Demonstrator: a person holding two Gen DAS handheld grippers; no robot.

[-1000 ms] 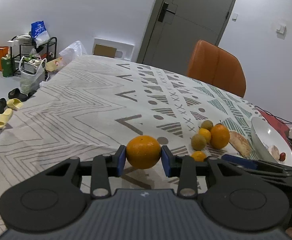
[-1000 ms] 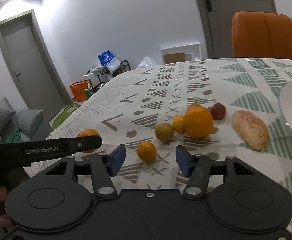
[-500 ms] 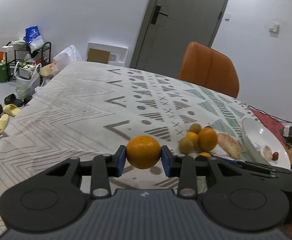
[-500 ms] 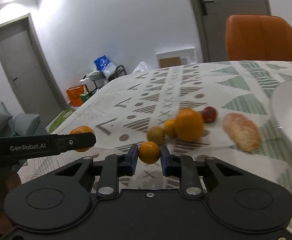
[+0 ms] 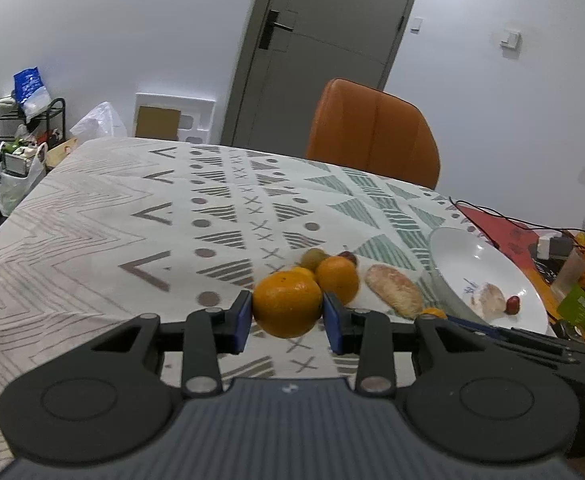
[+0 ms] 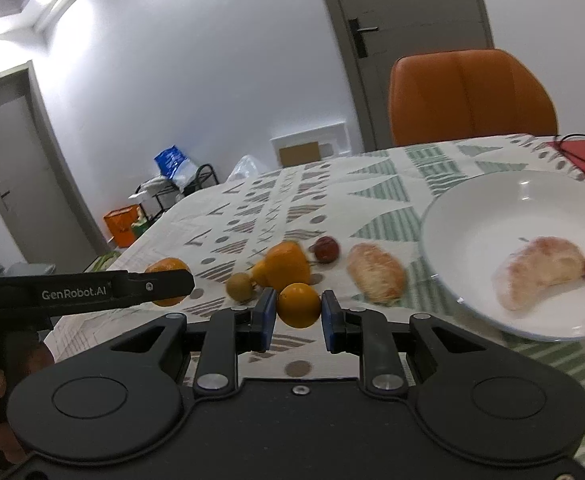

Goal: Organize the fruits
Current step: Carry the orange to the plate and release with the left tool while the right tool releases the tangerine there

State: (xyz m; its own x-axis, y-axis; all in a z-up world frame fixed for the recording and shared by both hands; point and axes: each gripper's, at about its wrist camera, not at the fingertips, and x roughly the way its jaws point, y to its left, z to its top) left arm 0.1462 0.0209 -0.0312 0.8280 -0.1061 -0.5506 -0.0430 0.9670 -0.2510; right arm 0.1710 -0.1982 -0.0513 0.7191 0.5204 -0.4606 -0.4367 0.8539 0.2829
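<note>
Ceiling glare, fisheye bending, motion blur

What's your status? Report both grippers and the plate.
Left gripper shut on orange. Right gripper shut on small orange. White plate ahead, holds peeled segment. Nothing blocking.

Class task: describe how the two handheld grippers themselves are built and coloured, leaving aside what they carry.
Both the left gripper and the right gripper are matte black, with blue pads on the fingers, silver pivot screws and two round discs on a ribbed body. Seen from the right wrist view, the left one's side reads "GenRobot.AI" in white. No cables or sleeves show.
</note>
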